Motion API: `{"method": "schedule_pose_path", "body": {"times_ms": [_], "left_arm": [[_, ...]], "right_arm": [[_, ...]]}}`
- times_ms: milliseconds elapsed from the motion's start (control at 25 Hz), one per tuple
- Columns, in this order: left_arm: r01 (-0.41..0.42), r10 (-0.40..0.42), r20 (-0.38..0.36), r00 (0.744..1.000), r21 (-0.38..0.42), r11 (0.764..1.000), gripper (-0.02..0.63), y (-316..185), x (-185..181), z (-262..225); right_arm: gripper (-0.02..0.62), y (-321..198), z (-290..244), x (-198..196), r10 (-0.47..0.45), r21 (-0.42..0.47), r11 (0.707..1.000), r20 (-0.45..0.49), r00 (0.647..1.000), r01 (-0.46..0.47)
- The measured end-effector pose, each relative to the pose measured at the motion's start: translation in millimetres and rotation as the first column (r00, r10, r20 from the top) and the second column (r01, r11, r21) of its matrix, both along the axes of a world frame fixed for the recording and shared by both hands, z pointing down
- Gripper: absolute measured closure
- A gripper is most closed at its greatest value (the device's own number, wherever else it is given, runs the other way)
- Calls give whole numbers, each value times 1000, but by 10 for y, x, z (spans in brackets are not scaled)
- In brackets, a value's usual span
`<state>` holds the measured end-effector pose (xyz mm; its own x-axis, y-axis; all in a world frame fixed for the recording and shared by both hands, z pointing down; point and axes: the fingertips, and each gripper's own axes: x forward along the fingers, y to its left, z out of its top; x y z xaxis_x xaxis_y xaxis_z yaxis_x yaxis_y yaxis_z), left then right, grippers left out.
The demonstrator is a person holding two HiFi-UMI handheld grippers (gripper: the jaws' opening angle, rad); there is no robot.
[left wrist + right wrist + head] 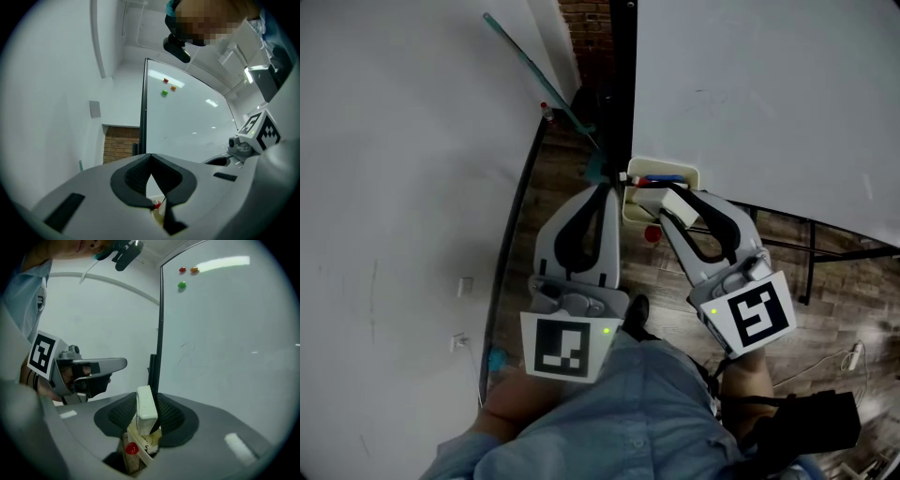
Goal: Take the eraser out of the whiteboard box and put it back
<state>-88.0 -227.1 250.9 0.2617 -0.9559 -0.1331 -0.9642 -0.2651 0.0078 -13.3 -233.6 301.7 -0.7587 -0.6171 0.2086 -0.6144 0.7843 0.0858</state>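
The right tongs (146,404) are clenched on a white rectangular block eraser (673,202), which stands upright between their ribbed dark pads. The eraser's lower end sits at the open top of a small cream plastic box (661,166) just under the tips of these tongs. Whether it touches the rim cannot be told. The box hangs on a large whiteboard (769,94) straight ahead of both tongs. Red and blue marker pens (661,179) lie inside the box, just beyond the eraser. A small red round piece (131,448) shows below the right tongs, against the box front. The left tongs (605,187) are closed tip to tip on nothing, just beside the box's left wall and level with the right tongs.
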Motion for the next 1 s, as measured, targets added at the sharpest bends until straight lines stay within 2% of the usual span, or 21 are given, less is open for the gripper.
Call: {"method": "schedule_pose_path", "body": {"times_ms": [520, 1000], "left_arm": [[-19, 19, -4, 1000, -61, 998, 601, -232, -121, 234], [-21, 20, -2, 1000, -97, 995, 601, -343, -224, 351]], "right_arm": [[457, -97, 458, -194, -29, -95, 995, -68, 997, 22], [449, -159, 826, -294, -44, -147, 989, -178, 983, 17]]}}
